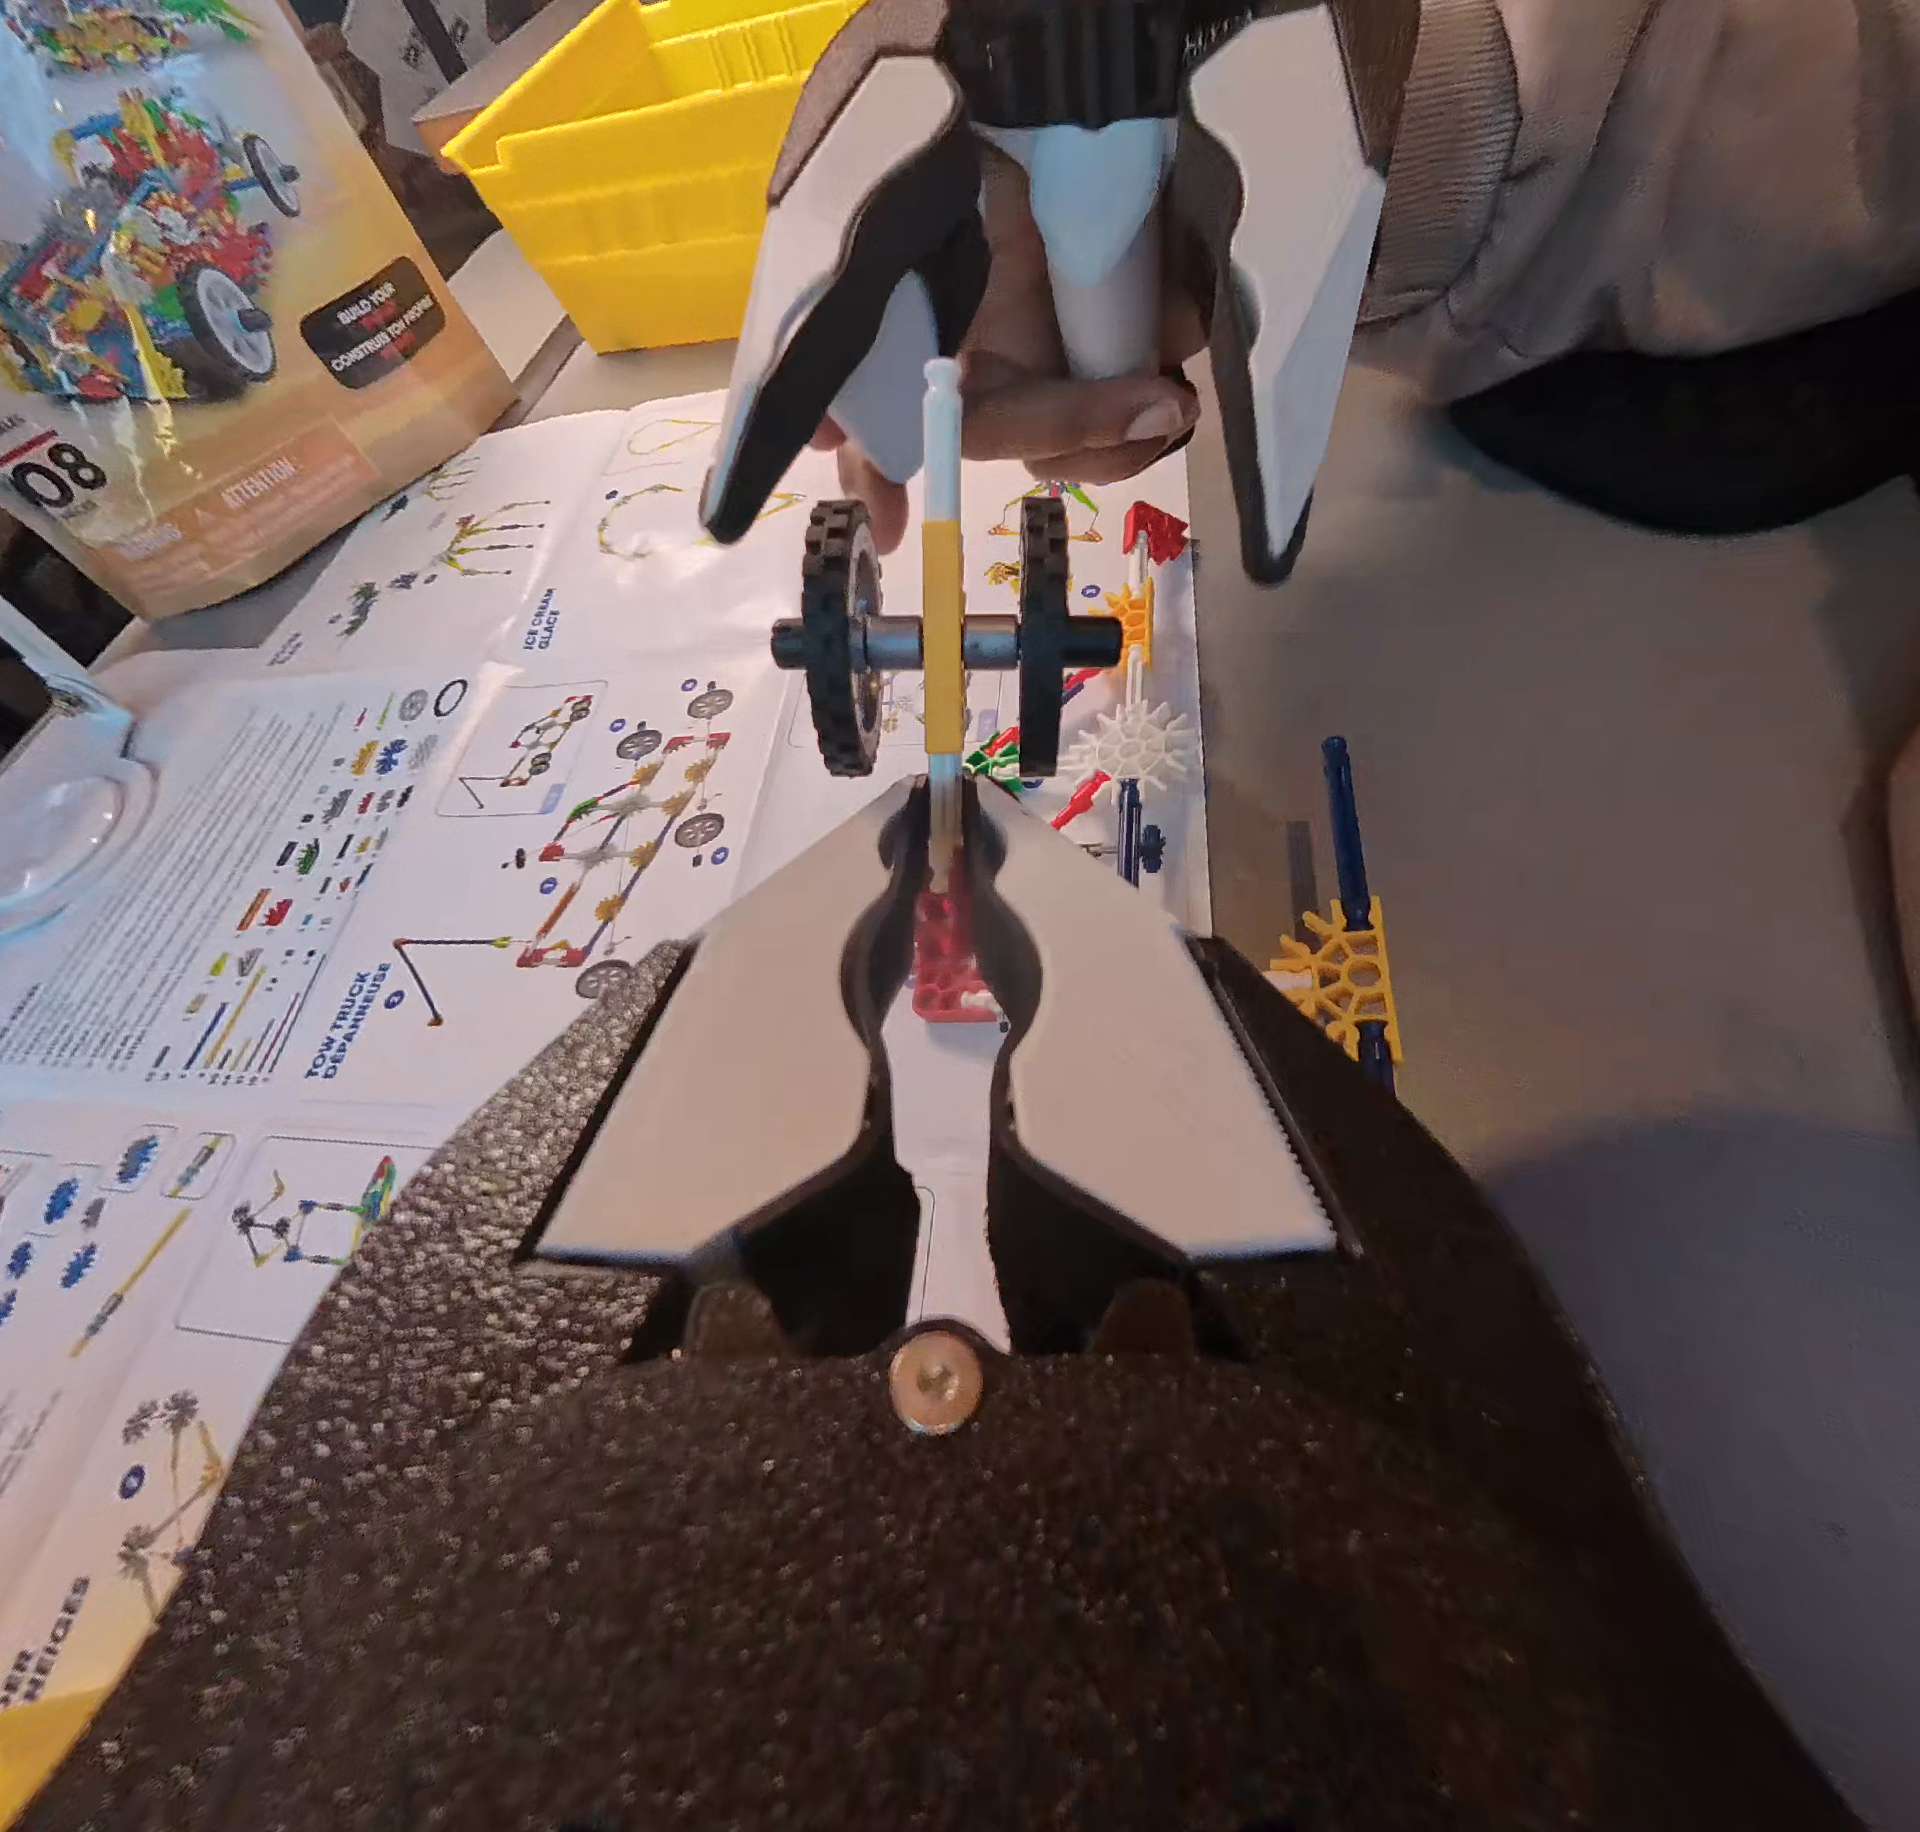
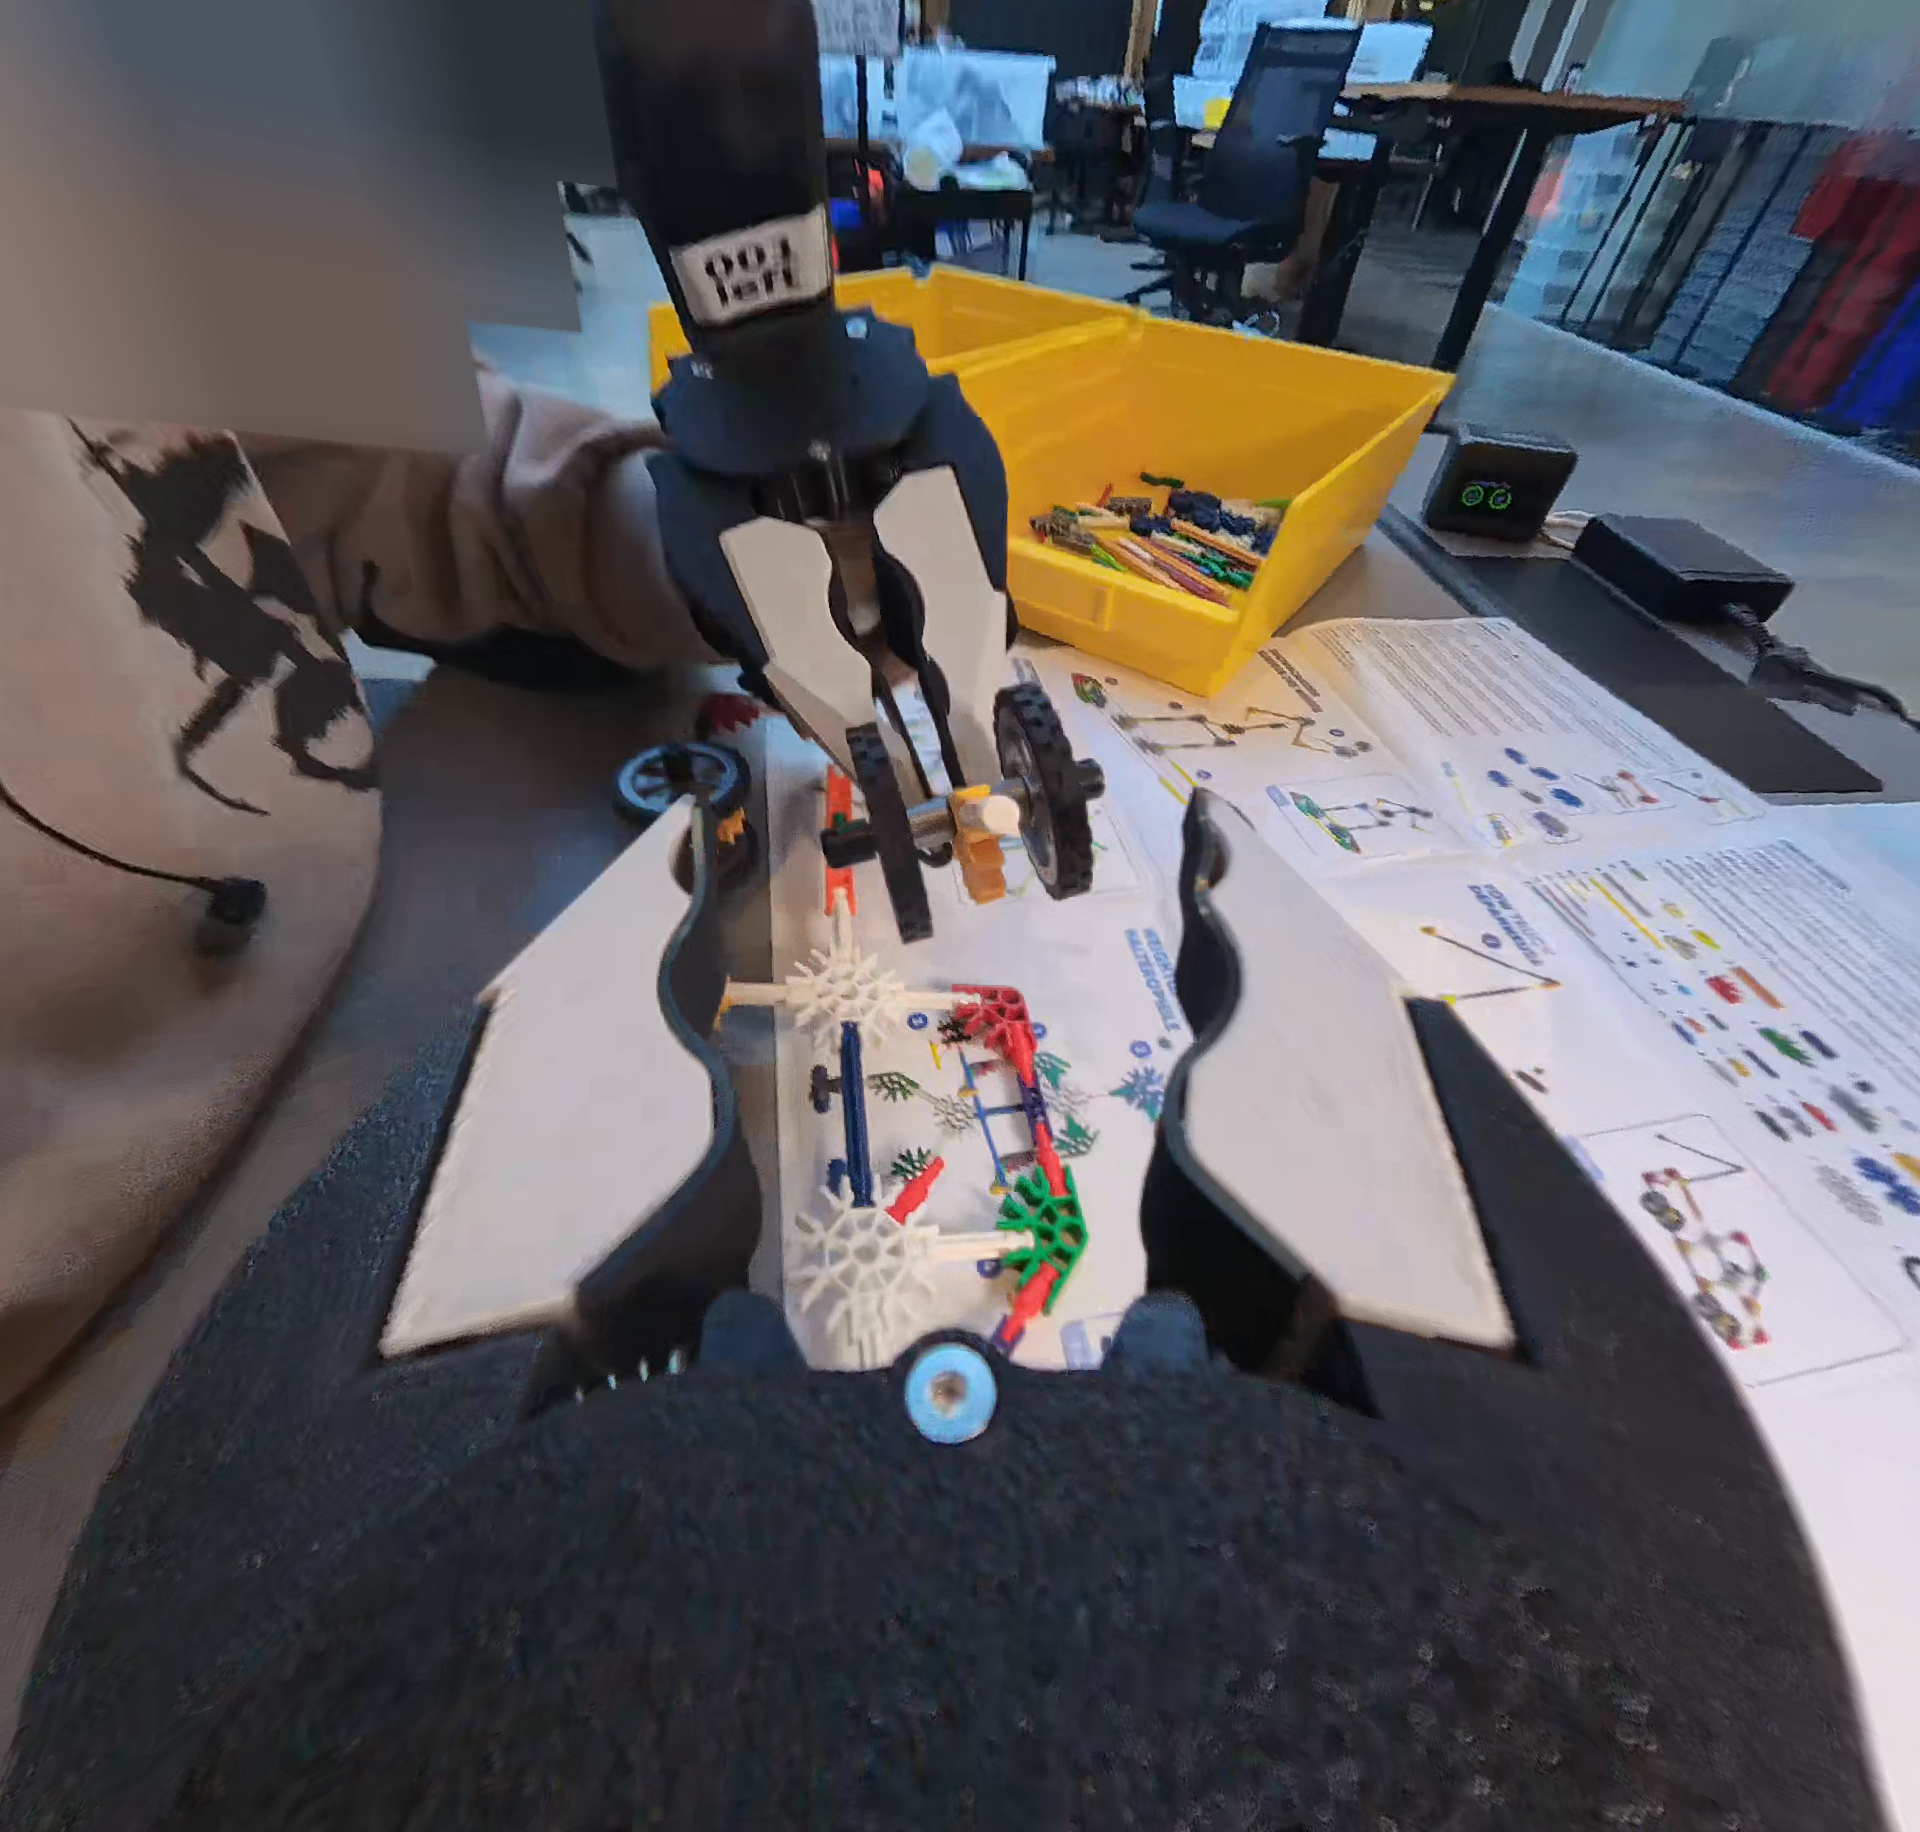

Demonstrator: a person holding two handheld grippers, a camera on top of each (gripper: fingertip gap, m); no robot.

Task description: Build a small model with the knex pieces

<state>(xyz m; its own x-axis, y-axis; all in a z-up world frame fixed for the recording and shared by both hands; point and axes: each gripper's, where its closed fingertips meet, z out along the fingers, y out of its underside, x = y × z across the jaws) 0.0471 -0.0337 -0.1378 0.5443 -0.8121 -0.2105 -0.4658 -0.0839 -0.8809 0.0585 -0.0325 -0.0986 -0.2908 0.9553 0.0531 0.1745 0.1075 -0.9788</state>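
The left tongs (image 1: 943, 816) are pressed together on the lower end of a thin white rod (image 1: 940, 432), pinching it so it stands up ahead of them. A yellow sleeve (image 1: 943, 639) sits on that rod, and a grey axle (image 1: 894, 644) crosses it, carrying two black knobbly wheels (image 1: 840, 639), one on each side. This wheel piece is held in the air above the paper sheet.

The right tongs (image 2: 945, 847) are spread wide and hold nothing. In the left wrist view they hang just above the rod's top end, with a person's hand (image 1: 1081, 411) and beige sleeve (image 1: 1662, 172) behind them.

Under the right tongs, on the sheet, lies a flat frame of plastic sticks and joints: two white snowflake-shaped joints (image 2: 844, 993), a red fan-shaped joint (image 2: 992, 1019), a green one (image 2: 1044, 1232) and a blue stick (image 2: 854, 1107). A yellow joint on a blue stick (image 1: 1340, 972) lies on the bare bench (image 1: 1610, 847) beside the sheet.

The printed instruction sheet (image 2: 1558, 847) covers much of the bench. Beyond it stand two yellow plastic bins (image 2: 1247, 411); the nearer one holds a heap of mixed coloured sticks (image 2: 1164, 535). A cardboard toy box (image 1: 208, 276) stands to the left. A loose blue-rimmed wheel (image 2: 681, 780) lies near the sleeve.
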